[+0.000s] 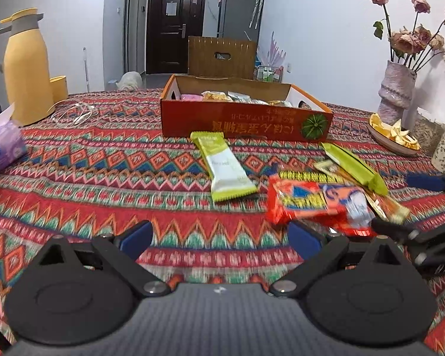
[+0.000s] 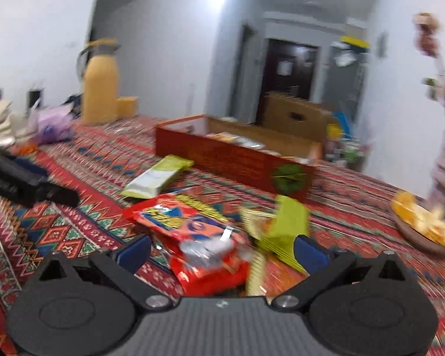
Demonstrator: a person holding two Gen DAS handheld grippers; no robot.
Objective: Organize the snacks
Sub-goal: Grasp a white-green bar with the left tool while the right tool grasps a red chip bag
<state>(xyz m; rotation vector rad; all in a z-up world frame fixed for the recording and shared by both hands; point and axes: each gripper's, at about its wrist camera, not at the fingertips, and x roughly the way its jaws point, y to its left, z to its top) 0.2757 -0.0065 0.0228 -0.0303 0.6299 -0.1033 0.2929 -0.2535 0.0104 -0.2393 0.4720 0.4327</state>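
Note:
An open red cardboard box [image 1: 246, 124] holding several wrapped snacks stands mid-table; it also shows in the right wrist view [image 2: 231, 160]. In front of it lie a green-and-white bar [image 1: 225, 170] [image 2: 157, 178], a red-orange snack packet [image 1: 317, 203] [image 2: 198, 237], a green packet [image 1: 353, 163] [image 2: 287, 225] and a yellow-striped packet [image 1: 335, 175]. My left gripper [image 1: 222, 237] is open and empty over bare cloth, left of the red packet. My right gripper [image 2: 222, 250] is open, its jaws either side of the red packet and the green one.
A yellow thermos jug [image 1: 26, 68] and cup stand far left, with a purple tissue pack [image 1: 1, 148]. A vase of dried roses [image 1: 396, 89] and a plate of peel [image 1: 394, 136] stand at the right. A white cable [image 1: 74, 112] lies near the jug.

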